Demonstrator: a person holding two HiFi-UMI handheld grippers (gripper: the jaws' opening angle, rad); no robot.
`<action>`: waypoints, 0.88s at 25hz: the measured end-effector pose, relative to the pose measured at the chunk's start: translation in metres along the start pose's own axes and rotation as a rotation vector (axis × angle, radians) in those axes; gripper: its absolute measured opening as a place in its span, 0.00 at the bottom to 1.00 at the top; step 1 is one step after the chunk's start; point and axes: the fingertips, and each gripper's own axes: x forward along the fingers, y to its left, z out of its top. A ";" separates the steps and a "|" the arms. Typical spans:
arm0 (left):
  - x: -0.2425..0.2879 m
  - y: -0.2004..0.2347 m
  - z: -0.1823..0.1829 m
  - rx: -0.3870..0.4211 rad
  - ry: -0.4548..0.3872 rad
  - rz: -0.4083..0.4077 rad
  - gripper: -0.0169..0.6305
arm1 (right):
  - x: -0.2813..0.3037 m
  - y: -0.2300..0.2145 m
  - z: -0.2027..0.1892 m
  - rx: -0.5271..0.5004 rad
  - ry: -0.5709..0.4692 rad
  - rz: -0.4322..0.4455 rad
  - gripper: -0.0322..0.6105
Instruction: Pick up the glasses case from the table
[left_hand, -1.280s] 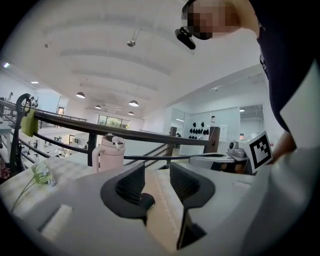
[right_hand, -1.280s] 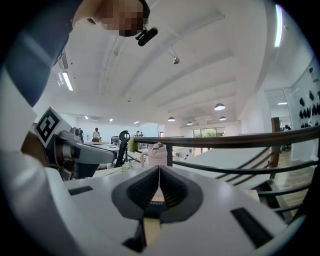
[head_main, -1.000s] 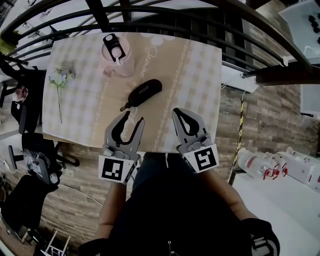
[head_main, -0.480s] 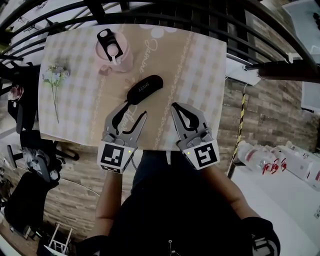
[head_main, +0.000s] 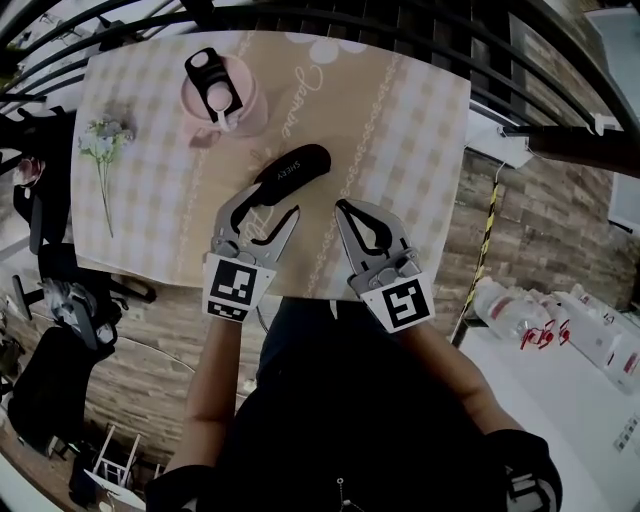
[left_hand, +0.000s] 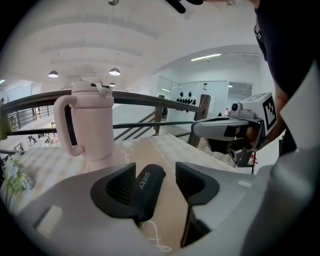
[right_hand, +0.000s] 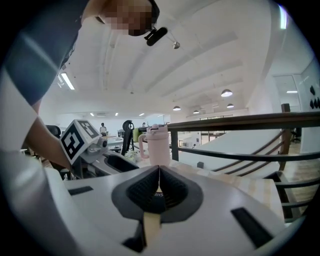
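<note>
Glasses case (head_main: 291, 172) is lying on the table (head_main: 405, 120) between the 2 opening jaws of our left gripper (head_main: 267, 205), unclamped; we are holding our right gripper (head_main: 348, 210) closed, empty.

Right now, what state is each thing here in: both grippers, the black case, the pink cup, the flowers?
Black oval glasses case: closed, lying flat on the checked tablecloth.
Pink handled tumbler: upright, lid on.
Sprig of pale flowers: lying flat.
Left gripper: jaws opening, case's near end between them, not clamped.
Right gripper: jaws together, empty.
</note>
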 end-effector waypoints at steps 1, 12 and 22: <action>0.005 0.001 -0.002 -0.005 0.007 -0.005 0.39 | 0.001 -0.001 -0.003 -0.001 0.007 0.005 0.07; 0.042 0.012 -0.032 0.032 0.153 -0.049 0.45 | 0.005 -0.006 -0.020 0.000 0.032 0.023 0.07; 0.055 0.017 -0.059 0.068 0.290 -0.066 0.51 | 0.012 -0.008 -0.033 -0.002 0.066 0.030 0.07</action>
